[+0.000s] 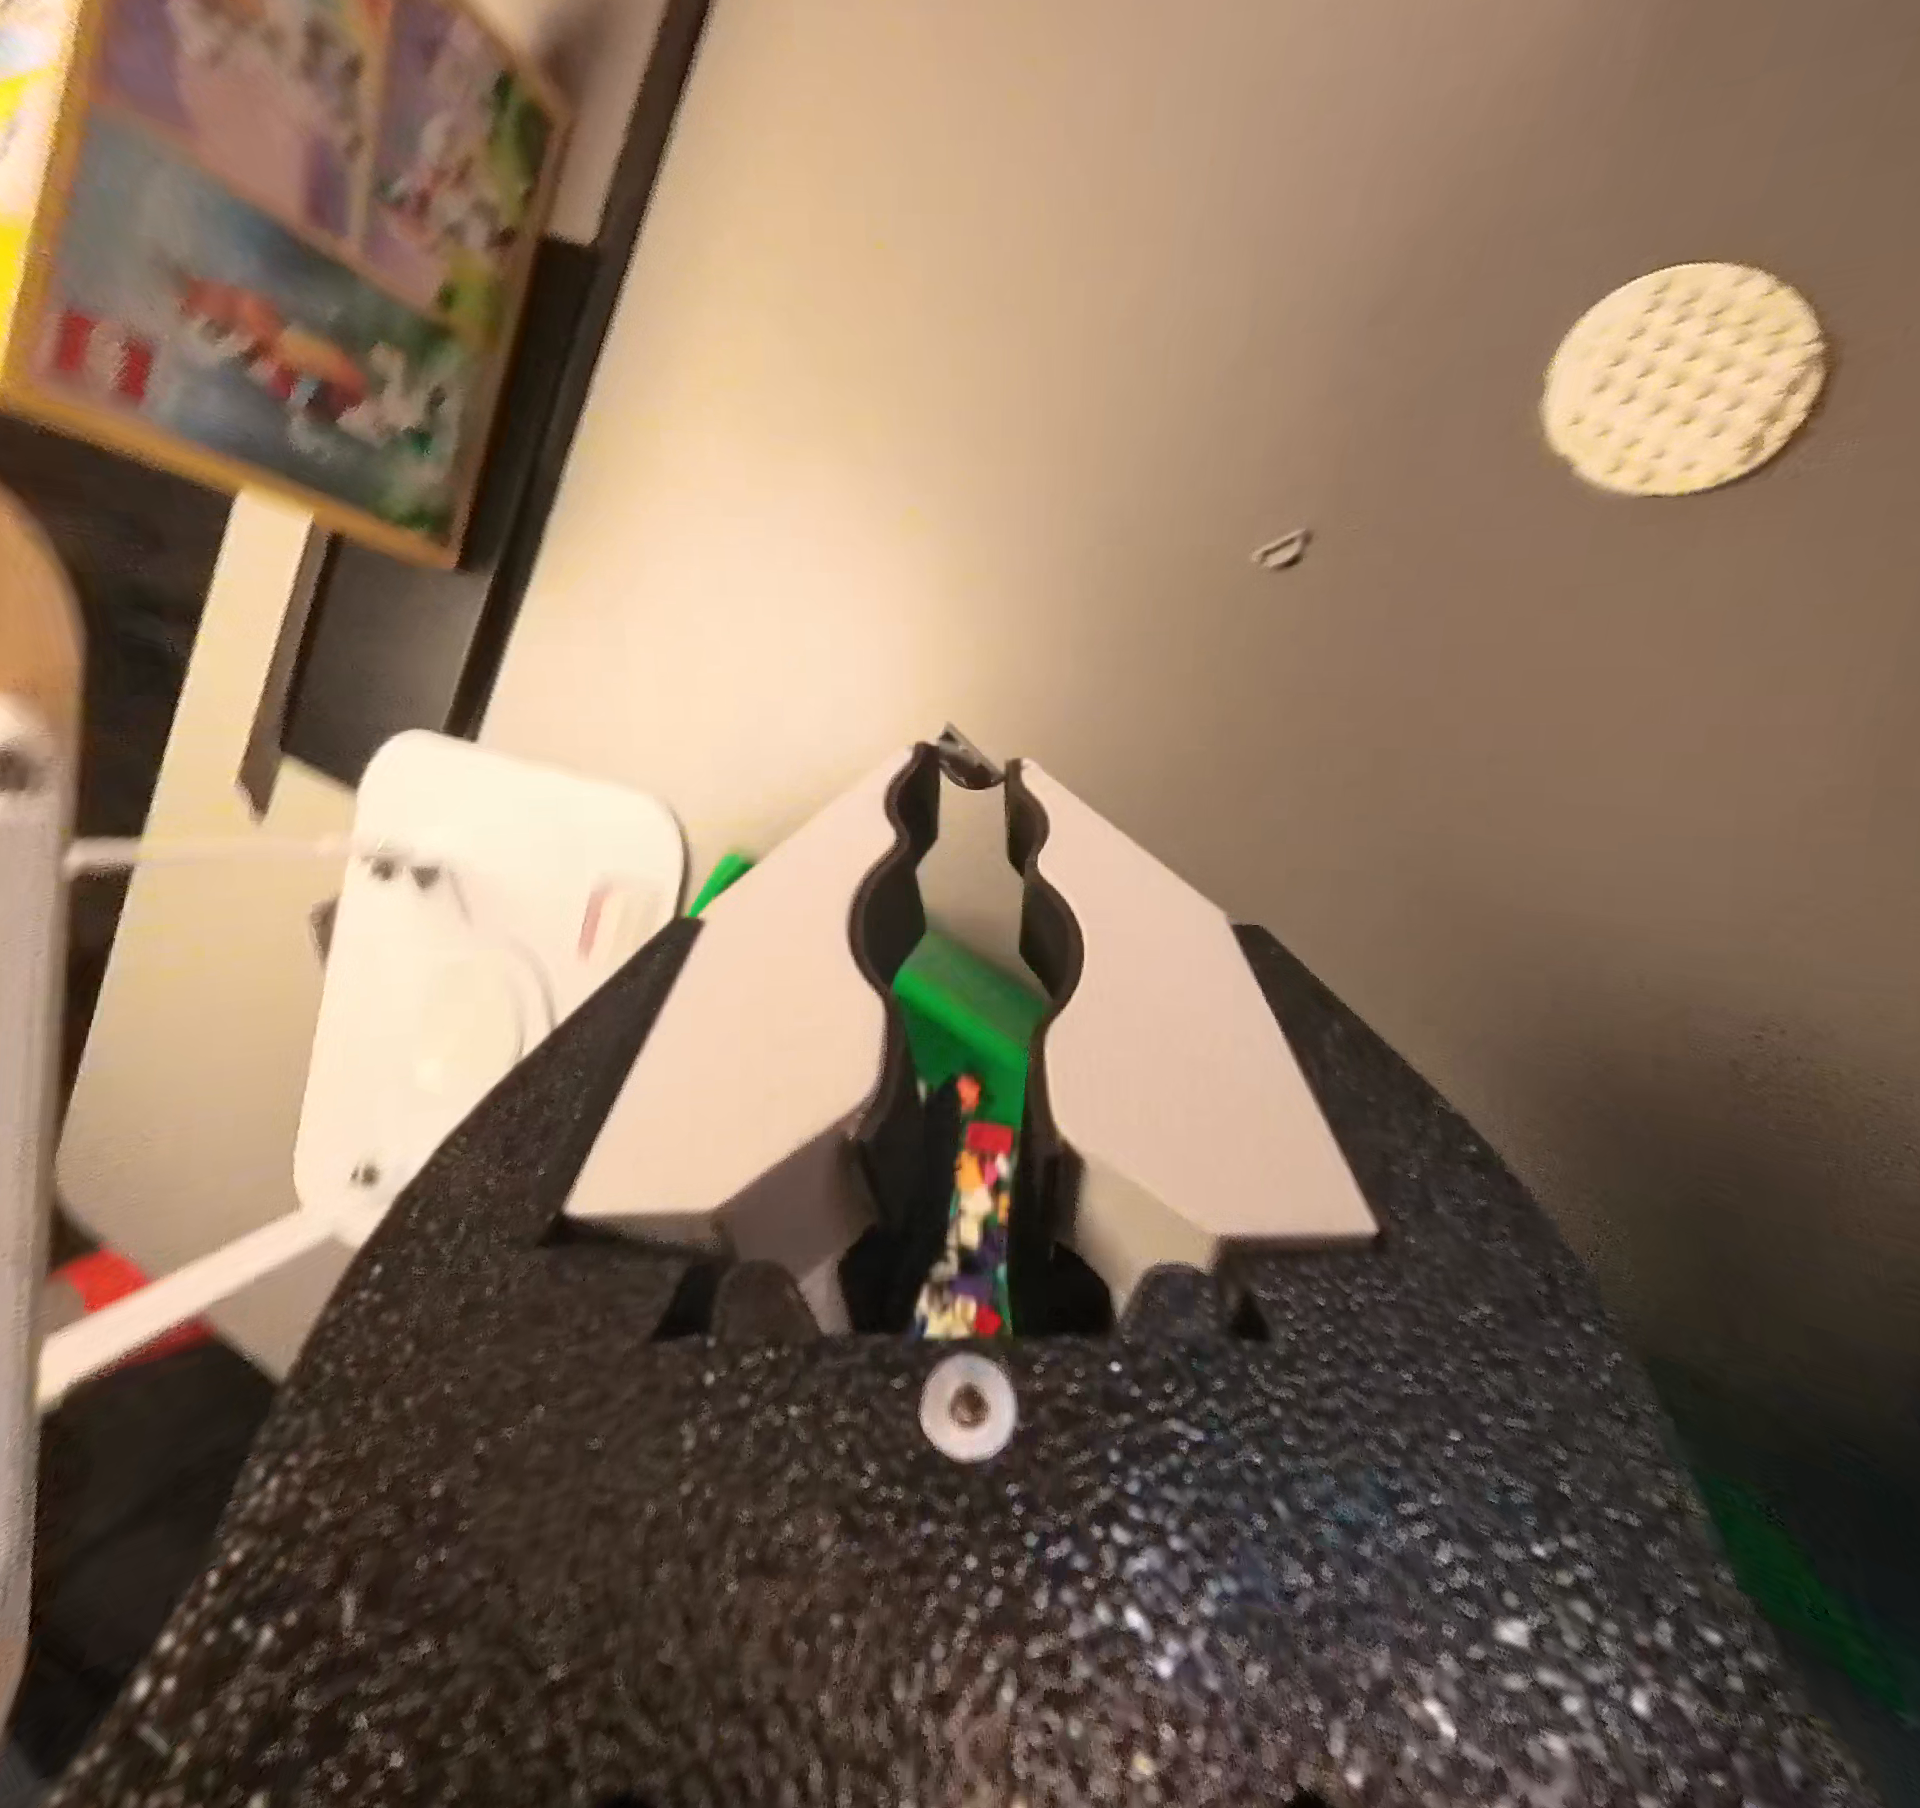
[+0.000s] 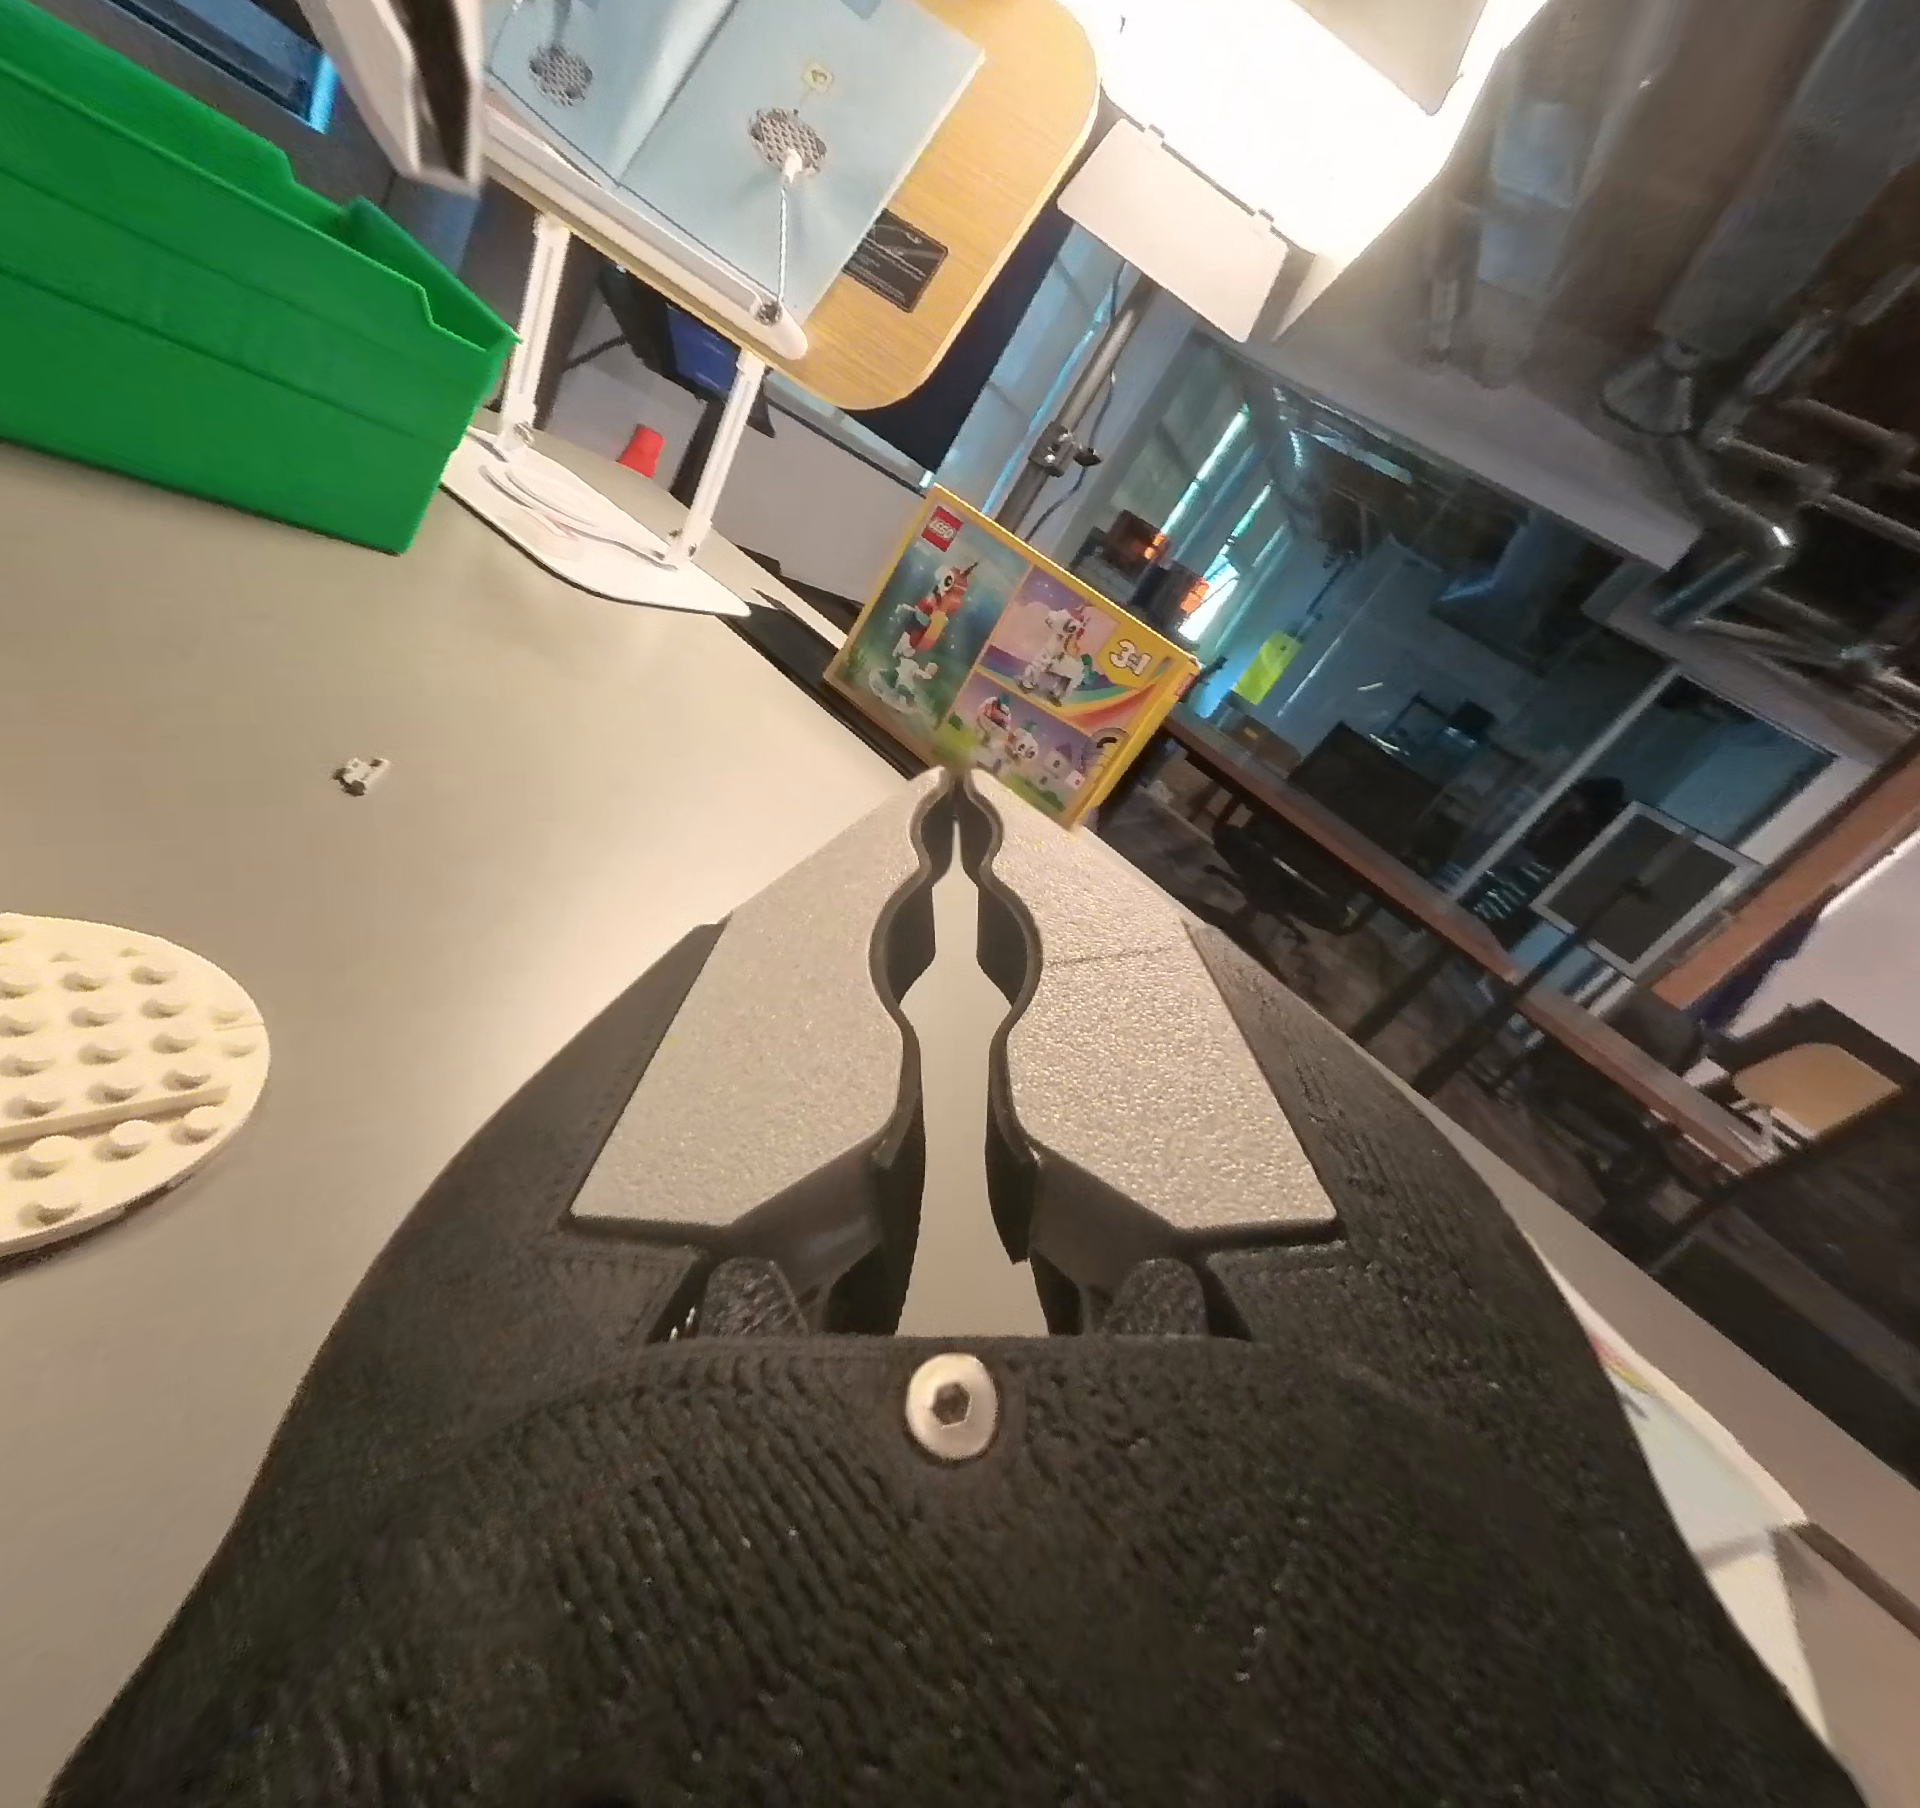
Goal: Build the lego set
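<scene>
Pinching a tiny dark piece (image 1: 961, 759) at the very tips, your left gripper (image 1: 964, 771) has its jaws nearly closed, with a narrow gap behind the tips. Through that gap you can see a green bin (image 1: 961, 1005) holding mixed coloured bricks (image 1: 971, 1228). Your right gripper (image 2: 958, 779) has its jaws pressed together at the tips, holding nothing that shows. On the grey tabletop (image 2: 468, 823) lies a round cream studded plate (image 1: 1683, 376), and a small pale piece (image 1: 1283, 549) sits near it, apart. More green bins (image 2: 208, 324) are stacked towards the far left edge; their contents are hidden. The lego set's box (image 2: 1013, 657) stands upright at the far edge.
</scene>
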The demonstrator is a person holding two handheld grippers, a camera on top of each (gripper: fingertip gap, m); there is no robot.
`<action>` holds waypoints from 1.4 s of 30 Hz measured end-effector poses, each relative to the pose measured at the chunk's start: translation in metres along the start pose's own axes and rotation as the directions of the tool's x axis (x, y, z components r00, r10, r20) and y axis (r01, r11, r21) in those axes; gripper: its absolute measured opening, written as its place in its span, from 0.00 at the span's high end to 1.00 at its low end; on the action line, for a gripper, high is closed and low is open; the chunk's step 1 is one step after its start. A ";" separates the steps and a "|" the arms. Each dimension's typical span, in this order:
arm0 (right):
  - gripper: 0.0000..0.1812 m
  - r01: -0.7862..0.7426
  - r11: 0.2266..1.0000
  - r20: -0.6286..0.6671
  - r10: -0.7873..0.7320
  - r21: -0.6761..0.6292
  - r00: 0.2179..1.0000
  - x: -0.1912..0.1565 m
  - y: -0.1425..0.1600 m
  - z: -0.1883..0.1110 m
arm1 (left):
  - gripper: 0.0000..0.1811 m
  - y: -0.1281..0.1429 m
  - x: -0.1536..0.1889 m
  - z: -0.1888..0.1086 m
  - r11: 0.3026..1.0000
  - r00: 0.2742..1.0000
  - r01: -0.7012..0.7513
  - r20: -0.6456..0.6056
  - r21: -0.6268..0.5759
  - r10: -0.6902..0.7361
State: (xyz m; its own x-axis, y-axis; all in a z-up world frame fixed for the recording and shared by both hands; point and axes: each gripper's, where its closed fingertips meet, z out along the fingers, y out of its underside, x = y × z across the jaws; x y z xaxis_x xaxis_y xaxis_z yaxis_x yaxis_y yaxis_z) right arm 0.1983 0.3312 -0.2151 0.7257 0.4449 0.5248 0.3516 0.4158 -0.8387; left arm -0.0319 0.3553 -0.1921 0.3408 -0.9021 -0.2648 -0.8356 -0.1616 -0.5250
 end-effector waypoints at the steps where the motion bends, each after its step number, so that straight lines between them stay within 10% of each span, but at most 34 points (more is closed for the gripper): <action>1: 1.00 -0.007 1.000 0.009 0.007 0.011 1.000 -0.001 -0.001 0.001 | 0.95 -0.009 0.008 0.009 1.000 0.999 -0.026 -0.035 0.007 0.026; 16: 1.00 -0.002 0.998 0.087 -0.003 0.066 0.996 -0.014 -0.009 0.006 | 0.94 -0.022 0.081 0.123 0.974 0.940 -0.186 -0.313 -0.128 0.139; 42: 1.00 -0.005 0.998 0.083 0.000 0.057 0.997 -0.013 -0.007 0.007 | 0.89 -0.014 0.065 0.122 0.979 0.955 -0.134 -0.285 -0.154 0.086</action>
State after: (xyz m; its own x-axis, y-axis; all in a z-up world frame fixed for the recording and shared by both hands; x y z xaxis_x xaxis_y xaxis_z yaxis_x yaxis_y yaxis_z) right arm 0.1822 0.3275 -0.2149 0.6741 0.5094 0.5350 0.3139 0.4580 -0.8317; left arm 0.0551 0.3480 -0.3008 0.1310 -0.9891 -0.0674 -0.9301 -0.0991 -0.3537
